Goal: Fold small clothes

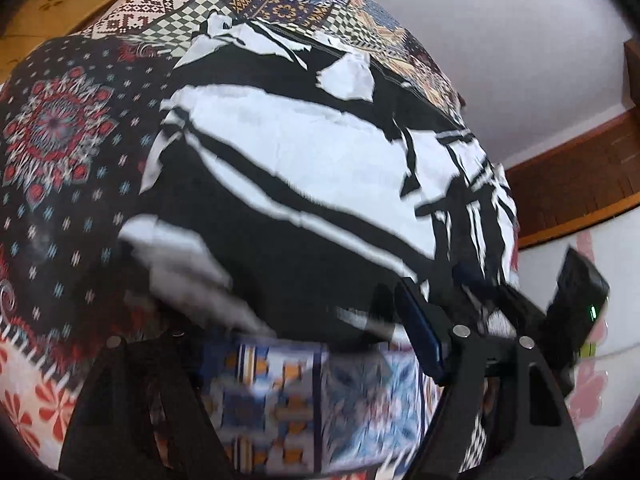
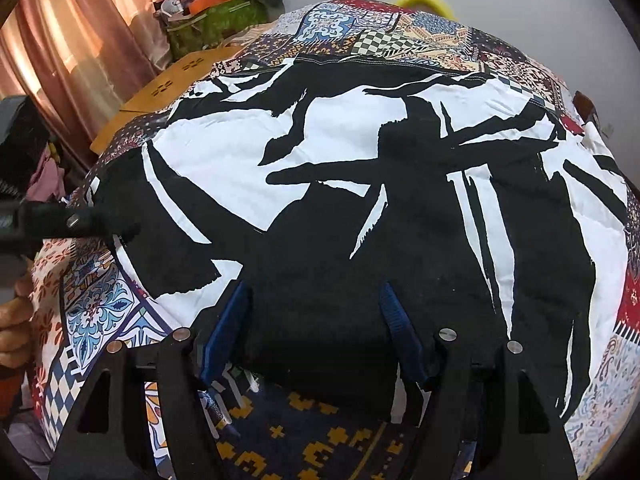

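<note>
Right gripper jaws apart, straddling the near hem of the black-and-white garment. Left gripper blurred; probably apart too, cannot tell. Garment spread flat mid patchwork bedspread, reaching its near edge. 0 folds visible; all folding remains.

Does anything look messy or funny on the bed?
Mostly no. The black-and-white garment lies spread over the patchwork bedcover, with light wrinkles. Its near-left corner looks bunched and blurred in the left wrist view, beside the left gripper. No tears or spills show.
</note>
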Action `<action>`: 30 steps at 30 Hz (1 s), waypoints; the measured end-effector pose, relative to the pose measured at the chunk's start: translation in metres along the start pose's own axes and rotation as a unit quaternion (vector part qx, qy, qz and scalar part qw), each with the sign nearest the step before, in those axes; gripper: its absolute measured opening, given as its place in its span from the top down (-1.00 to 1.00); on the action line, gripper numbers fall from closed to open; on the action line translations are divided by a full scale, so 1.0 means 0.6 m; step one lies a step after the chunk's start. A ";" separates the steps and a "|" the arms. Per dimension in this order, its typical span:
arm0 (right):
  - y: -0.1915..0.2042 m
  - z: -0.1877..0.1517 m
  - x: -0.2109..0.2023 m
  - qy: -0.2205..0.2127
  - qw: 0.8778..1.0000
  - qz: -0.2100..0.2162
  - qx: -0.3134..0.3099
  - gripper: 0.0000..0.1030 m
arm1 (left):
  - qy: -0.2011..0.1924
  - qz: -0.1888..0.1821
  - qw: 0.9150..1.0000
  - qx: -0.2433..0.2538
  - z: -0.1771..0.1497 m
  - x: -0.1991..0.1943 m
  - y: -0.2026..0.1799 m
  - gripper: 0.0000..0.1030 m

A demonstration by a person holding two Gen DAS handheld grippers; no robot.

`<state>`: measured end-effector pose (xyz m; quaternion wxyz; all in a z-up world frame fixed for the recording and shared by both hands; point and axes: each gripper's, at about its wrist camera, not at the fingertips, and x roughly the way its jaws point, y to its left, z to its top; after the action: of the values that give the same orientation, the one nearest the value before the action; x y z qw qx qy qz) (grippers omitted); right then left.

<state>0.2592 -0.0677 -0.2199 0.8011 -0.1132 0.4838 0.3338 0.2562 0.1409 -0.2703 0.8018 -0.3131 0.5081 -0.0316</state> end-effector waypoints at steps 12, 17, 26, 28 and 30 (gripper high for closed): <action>0.004 -0.004 -0.012 0.009 1.000 -0.002 -0.008 -0.29 | -0.047 0.073 0.996 0.010 0.027 -0.010 -0.012 0.74; -0.008 -0.010 -0.053 -0.014 1.000 -0.014 0.005 -0.29 | -0.071 0.088 0.993 0.015 -0.009 -0.071 0.009 0.75; -0.039 -0.040 -0.055 0.002 0.999 -0.047 0.019 -0.29 | -0.032 0.089 0.995 -0.042 -0.031 -0.065 0.084 0.56; -0.040 -0.044 -0.046 0.005 0.999 -0.045 0.020 -0.29 | -0.038 0.091 0.994 -0.052 -0.023 -0.061 0.089 0.52; -0.038 -0.045 -0.046 0.004 0.999 -0.044 0.021 -0.31 | -0.046 0.104 0.992 -0.050 -0.016 -0.058 0.091 0.47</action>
<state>0.2464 -0.1101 -0.2130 0.8153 -0.1192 0.4884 0.2873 0.2169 0.1929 -0.2747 0.8066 -0.2995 0.5012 0.0925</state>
